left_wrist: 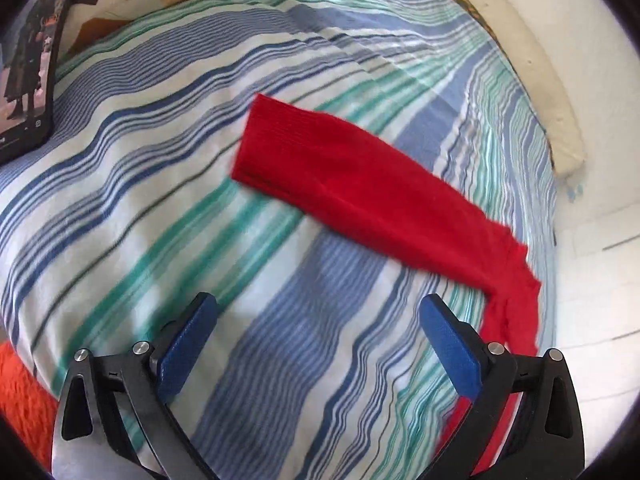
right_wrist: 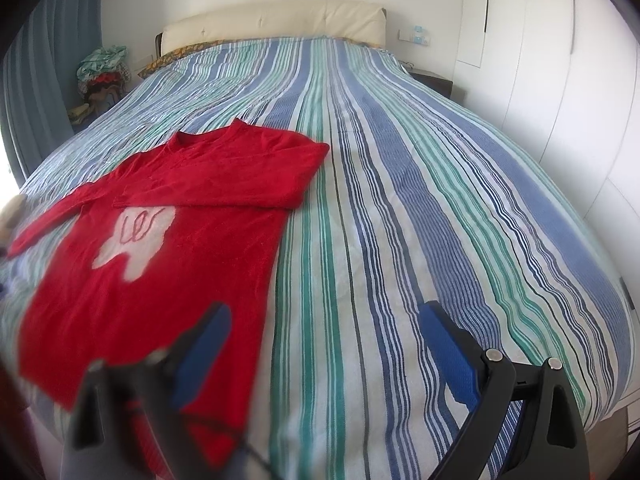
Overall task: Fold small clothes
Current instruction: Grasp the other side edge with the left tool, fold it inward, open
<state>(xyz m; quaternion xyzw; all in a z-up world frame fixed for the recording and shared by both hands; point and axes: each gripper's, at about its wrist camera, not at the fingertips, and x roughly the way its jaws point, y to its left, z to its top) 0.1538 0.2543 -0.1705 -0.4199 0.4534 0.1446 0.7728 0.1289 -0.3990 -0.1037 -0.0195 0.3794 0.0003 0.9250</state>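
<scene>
Bed [right_wrist: 400, 200] fills both views, covered by a blue, green and white striped bedspread [left_wrist: 160, 184], mildly wrinkled. Cream headboard [right_wrist: 276, 22] at the far end, white wardrobe doors [right_wrist: 560, 80] on the right, blue curtain [right_wrist: 44, 80] on the left, a heap of stuff [right_wrist: 102, 72] beside the bed.

Red sweater [right_wrist: 160, 280] lies flat on the bed's left half, pale patch on the chest facing up. One sleeve [right_wrist: 248, 188] is already folded across the chest. The other sleeve [left_wrist: 360, 188] stretches out over the bedspread, and its near end bunches up just beside the left claw.

Left claw [left_wrist: 320, 344] is open and holds nothing; the bunched fabric passes outside its right finger. Right claw [right_wrist: 324, 344] is open too, empty, hovering over the sweater's near right edge.

Risks, as judgement: the knit is soft and clings, so pulling the outstretched sleeve over could drag the body askew or undo the folded sleeve. The claw could pinch bedspread along with the sleeve. The bunched part may fold in lumpy. The left view is blurred, so the exact sleeve edge is hard to place.
</scene>
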